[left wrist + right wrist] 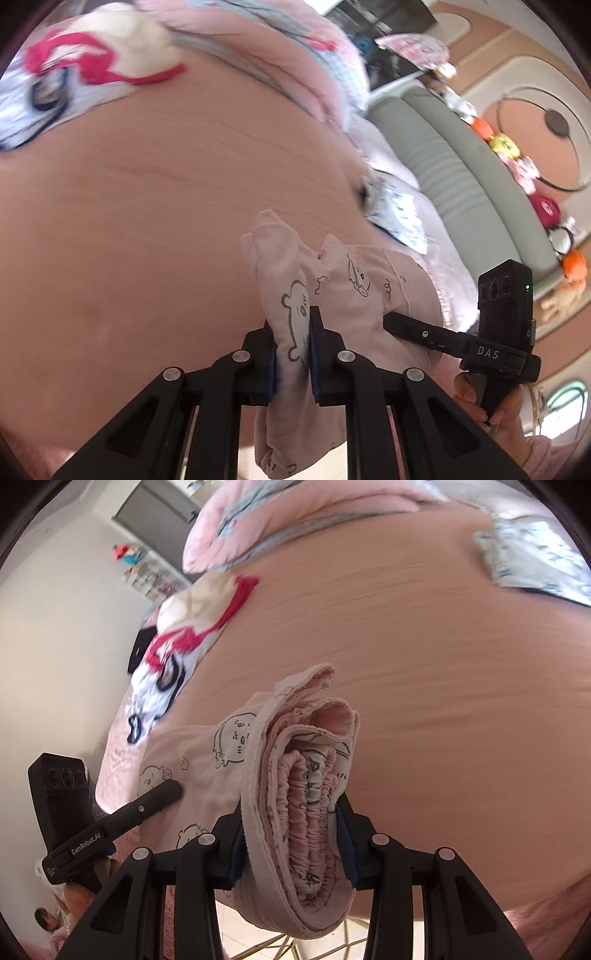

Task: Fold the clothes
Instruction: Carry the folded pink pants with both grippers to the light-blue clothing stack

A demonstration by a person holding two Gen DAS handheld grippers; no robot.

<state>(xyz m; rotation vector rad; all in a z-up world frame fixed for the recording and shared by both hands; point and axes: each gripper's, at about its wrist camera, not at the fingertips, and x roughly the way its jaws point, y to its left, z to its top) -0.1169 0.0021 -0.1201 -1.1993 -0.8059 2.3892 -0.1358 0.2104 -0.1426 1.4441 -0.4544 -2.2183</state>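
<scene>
— Pink cloth fills the close foreground: the left gripper (291,354) is clamped on a thin fold of the pink garment (354,295), its blue pads pressed to either side.

— And the other one?

— The right gripper (291,834) is clamped on a thick bundle of the same garment (310,775), folded layers with a gathered elastic waistband showing between the pads.

— How does the garment look?

— Pale pink, printed with small outlined cartoon animals, edged with a stitched hem. It hangs between the two grippers, near the camera, raised over the pink bed cover (166,221).

— Anything else on the bed?

— A white garment with red and dark trim (173,653) lies far left, and a pink quilt (295,70) sits bunched at the far side.
</scene>
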